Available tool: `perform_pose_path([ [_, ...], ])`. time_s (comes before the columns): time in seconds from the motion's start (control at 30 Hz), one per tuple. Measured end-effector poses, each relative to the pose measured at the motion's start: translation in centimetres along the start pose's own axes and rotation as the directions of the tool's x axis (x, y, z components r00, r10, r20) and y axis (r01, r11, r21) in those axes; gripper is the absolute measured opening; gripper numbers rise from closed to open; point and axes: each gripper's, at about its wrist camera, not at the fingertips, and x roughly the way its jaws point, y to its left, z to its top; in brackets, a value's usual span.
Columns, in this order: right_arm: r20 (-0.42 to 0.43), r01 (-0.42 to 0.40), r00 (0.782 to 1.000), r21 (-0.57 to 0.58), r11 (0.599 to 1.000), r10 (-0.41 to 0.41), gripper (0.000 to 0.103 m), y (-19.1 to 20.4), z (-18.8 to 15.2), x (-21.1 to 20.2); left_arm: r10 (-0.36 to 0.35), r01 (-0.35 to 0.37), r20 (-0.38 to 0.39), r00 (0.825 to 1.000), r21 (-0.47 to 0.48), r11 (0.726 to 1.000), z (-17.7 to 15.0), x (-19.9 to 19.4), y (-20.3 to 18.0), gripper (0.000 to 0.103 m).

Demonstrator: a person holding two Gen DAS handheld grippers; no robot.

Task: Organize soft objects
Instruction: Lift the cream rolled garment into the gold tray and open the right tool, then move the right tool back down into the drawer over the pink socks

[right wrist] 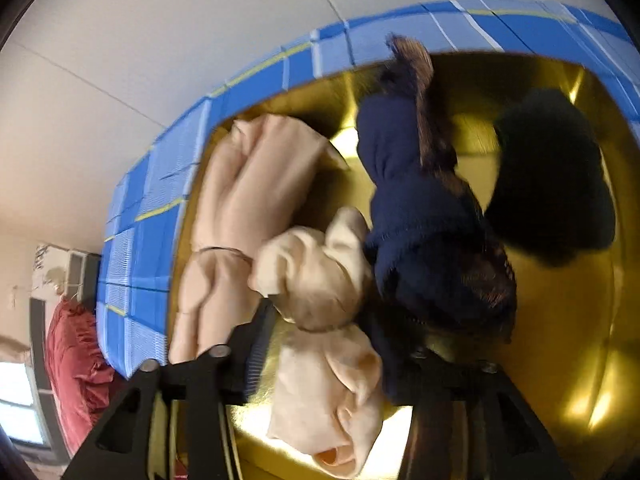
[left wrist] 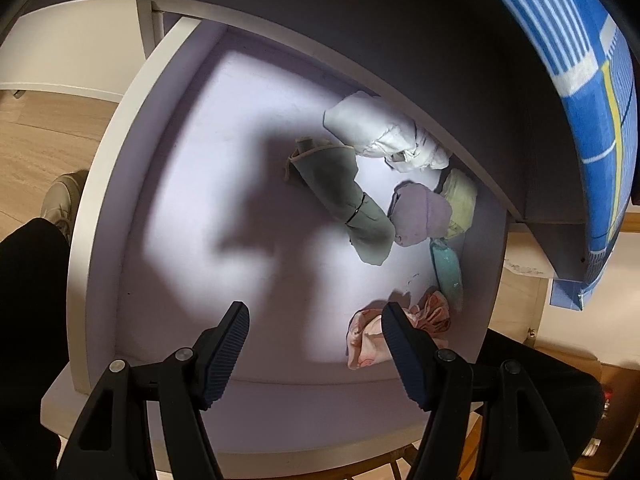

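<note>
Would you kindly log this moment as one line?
left hand-held gripper: open above drawer | right hand-held gripper: grips cream cloth | blue bin: holds clothes

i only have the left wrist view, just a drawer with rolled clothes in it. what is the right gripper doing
Observer: The right gripper is over the blue plaid bin with a shiny gold lining, closed around a cream cloth bundle.
Operator: anything else in that bin
Observer: Yes, a long beige rolled garment lies beside the bundle, toward the bin's wall.
Operator: any dark stuff
Observer: A navy garment with brown fur trim sits on the other side, and a black fuzzy item lies beyond it.
</note>
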Motion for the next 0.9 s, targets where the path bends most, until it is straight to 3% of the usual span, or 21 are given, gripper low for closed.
perform_pose_path([
  [0.07, 0.027, -0.046, 0.999, -0.022, 0.999, 0.047, 0.066, 0.0, -0.1, -1.5, 0.006, -0.006, -0.01, 1.0, -0.007, 1.0, 0.0, 0.3, 0.1, 0.07],
  [0.37, 0.118, -0.042, 0.99, -0.251, 0.967, 0.073, 0.07, -0.3, -4.8, -9.9, 0.042, -0.042, -0.027, 0.999, -0.014, 0.999, -0.4, 0.9, 0.4, 0.07],
  [0.67, 0.162, 0.002, 0.983, -0.502, 0.865, 0.092, 0.072, -0.4, -13.8, -15.5, 0.101, -0.102, -0.016, 0.995, -0.019, 0.995, -0.7, 0.9, 0.9, 0.07],
  [0.9, 0.095, 0.037, 0.995, -0.633, 0.774, 0.031, 0.074, -1.9, -21.8, -15.3, 0.129, -0.13, -0.011, 0.992, -0.022, 0.991, -0.8, 0.8, 1.6, 0.07],
])
